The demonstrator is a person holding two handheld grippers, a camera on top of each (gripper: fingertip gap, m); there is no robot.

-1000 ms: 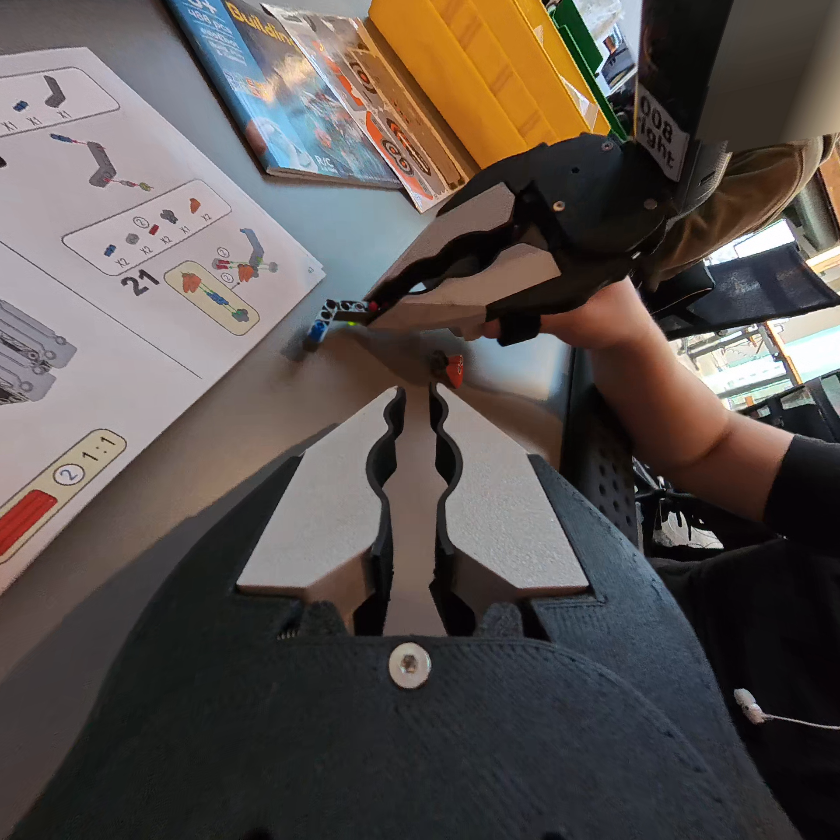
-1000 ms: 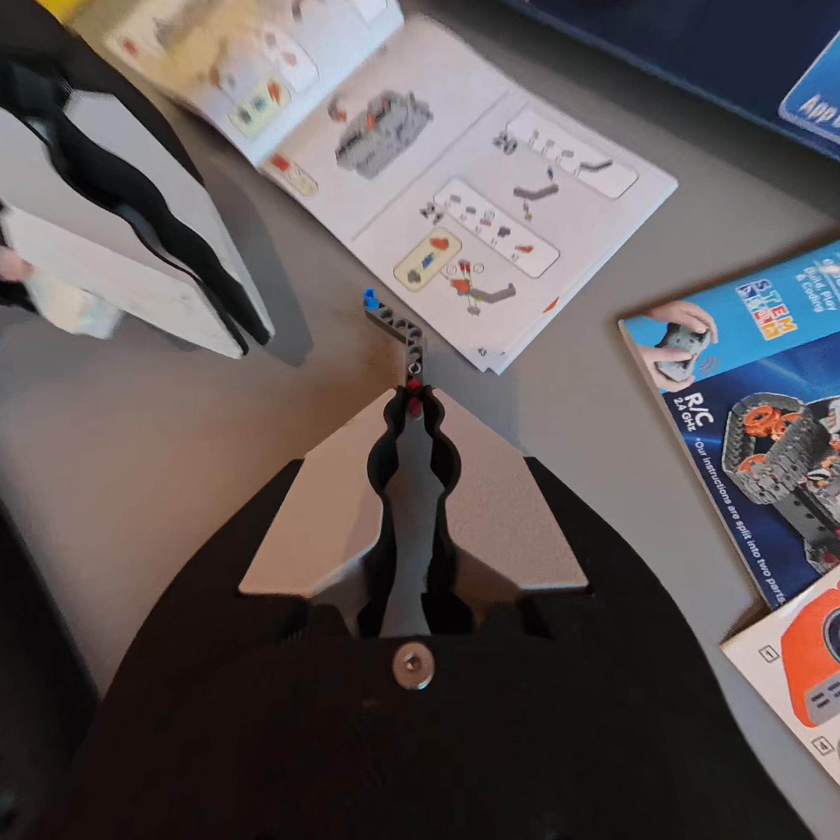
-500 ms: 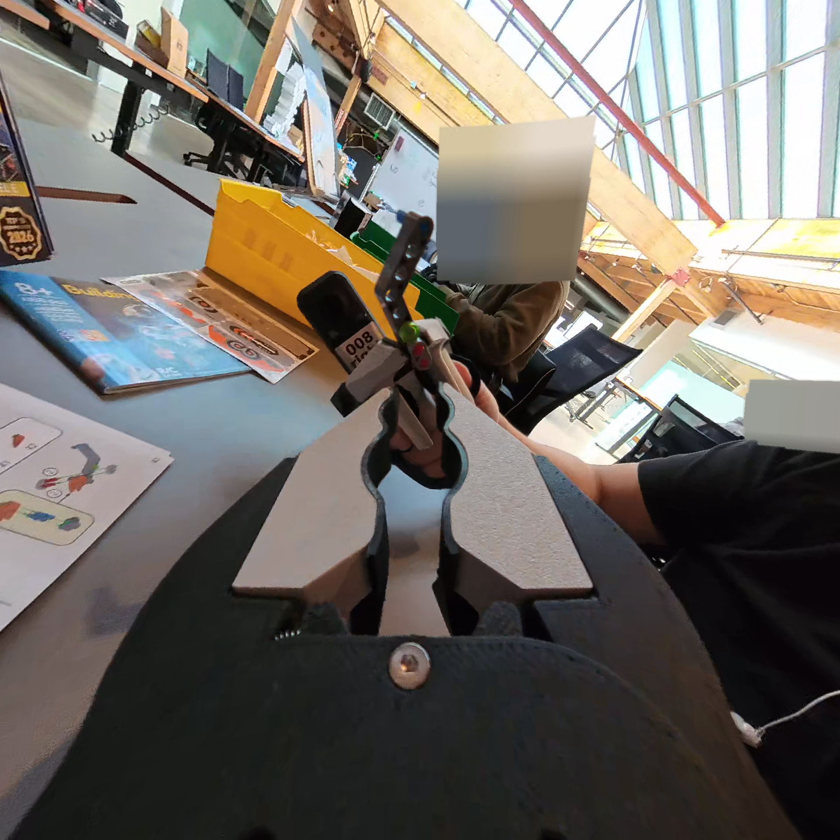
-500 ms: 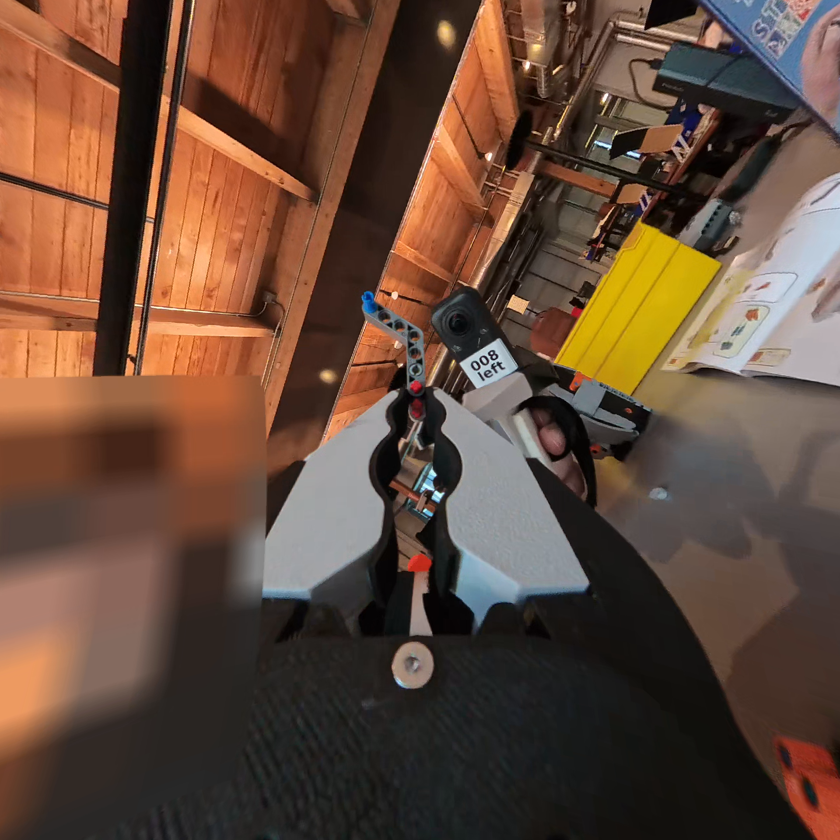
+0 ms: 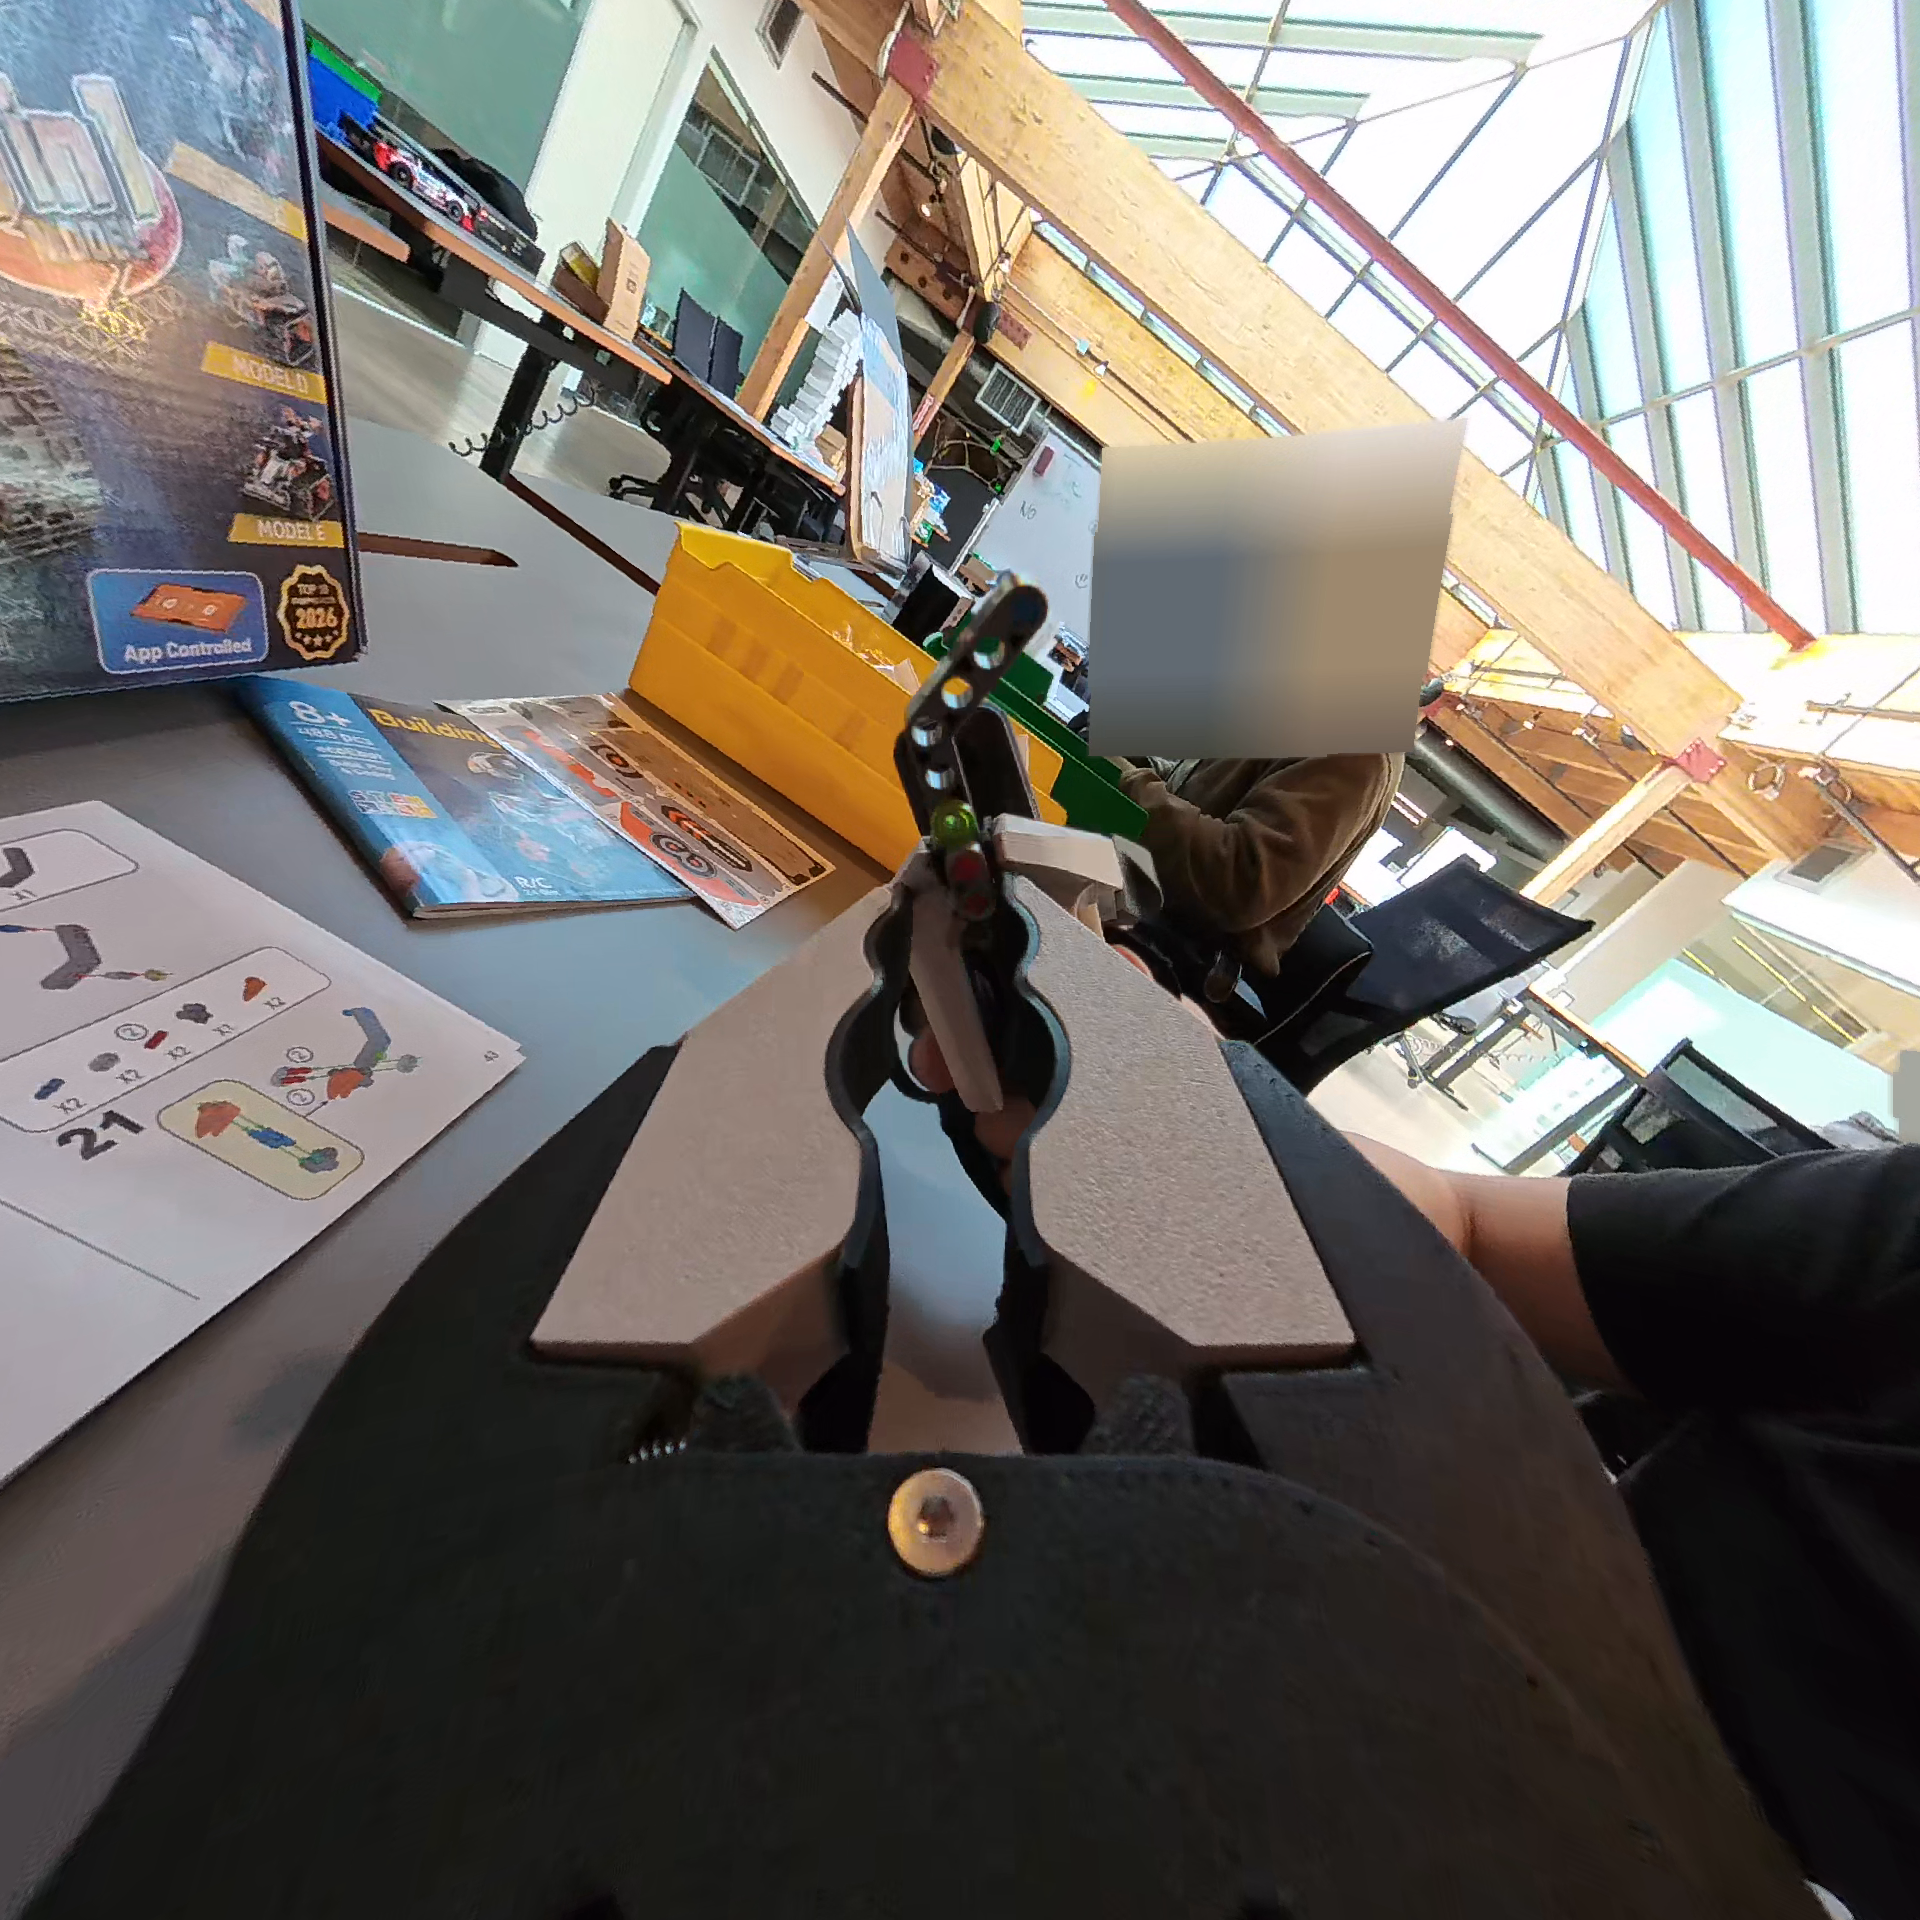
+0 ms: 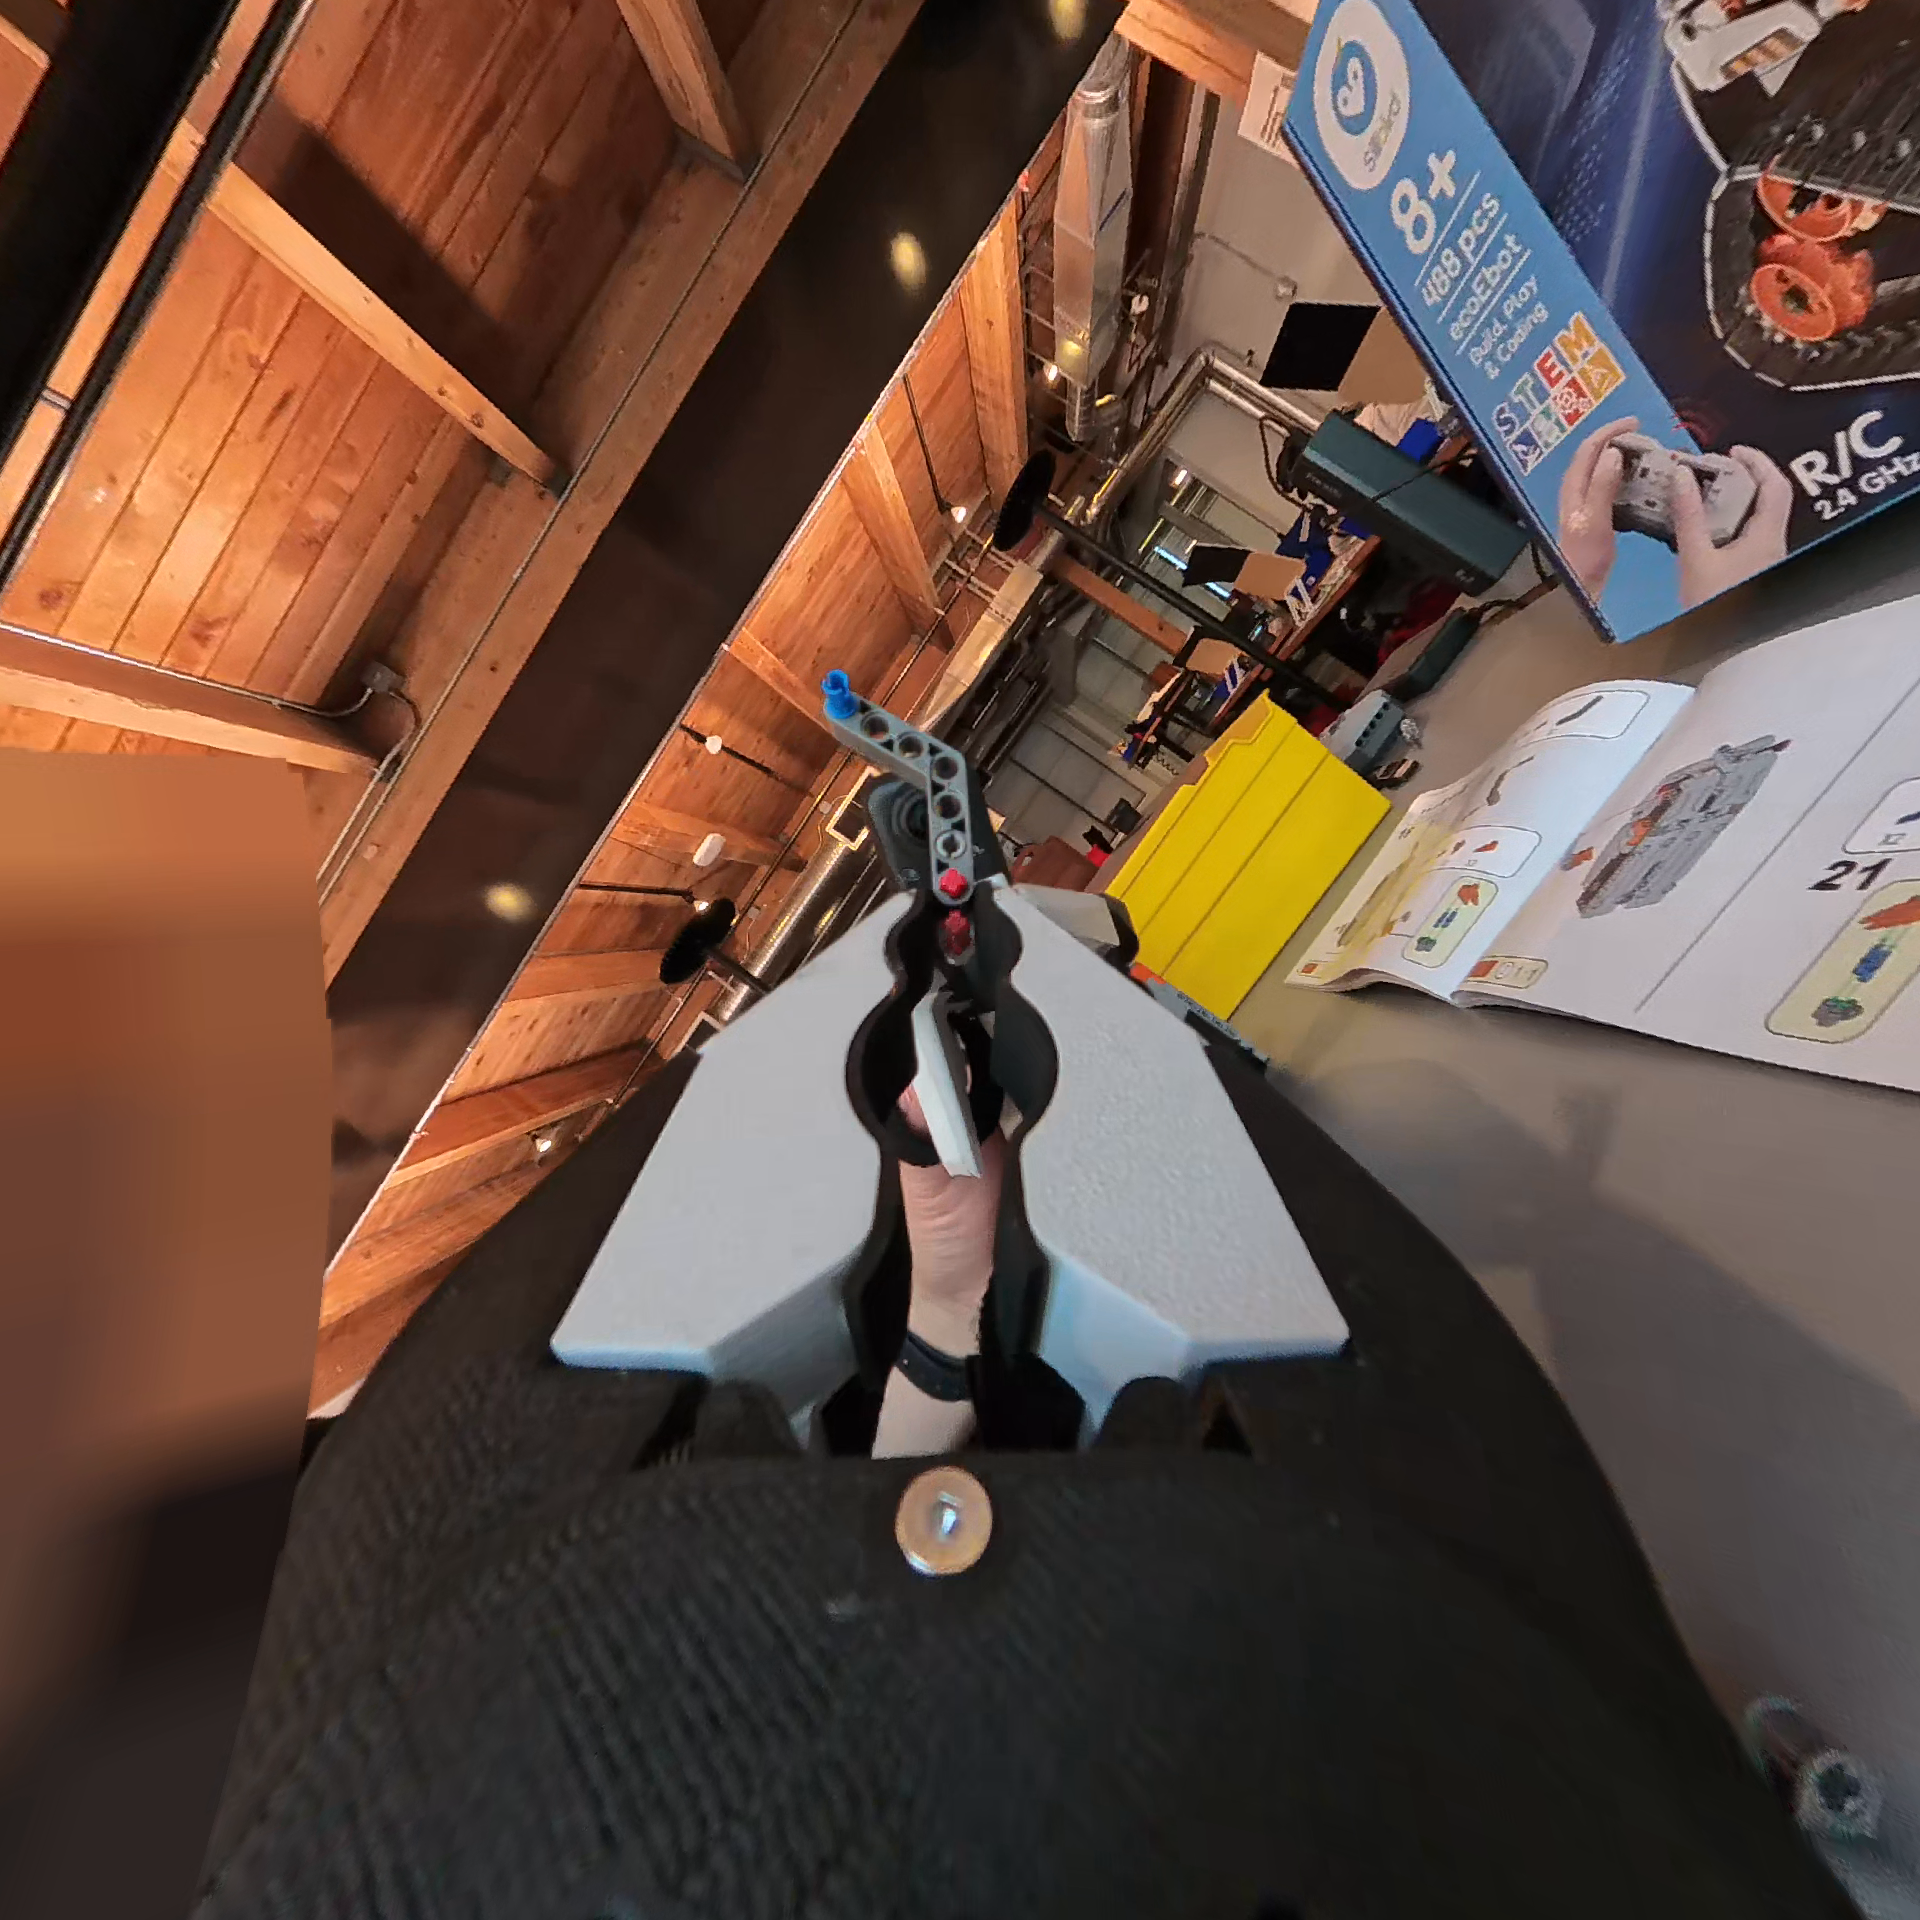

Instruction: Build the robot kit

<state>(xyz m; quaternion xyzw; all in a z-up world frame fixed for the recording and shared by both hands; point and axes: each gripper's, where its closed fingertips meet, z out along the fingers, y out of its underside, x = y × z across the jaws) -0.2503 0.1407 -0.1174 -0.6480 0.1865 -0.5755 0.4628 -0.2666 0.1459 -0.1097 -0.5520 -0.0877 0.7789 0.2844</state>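
While the right gripper point(image 6: 951, 914) pinches the bent beam point(image 6: 914, 769) by its red-pinned end, upright above the table point(image 5: 582, 966), the left gripper point(image 5: 956, 896) sits tip to tip with it, narrow; whether it grips, I cannot tell. Such a tip pinch likely needs firm, steady pressure.

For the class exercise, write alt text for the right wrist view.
The right gripper pinches a grey angled beam with a blue pin in mid-air, tip to tip with the left gripper. On the grey table lie an open instruction booklet and a yellow bin.
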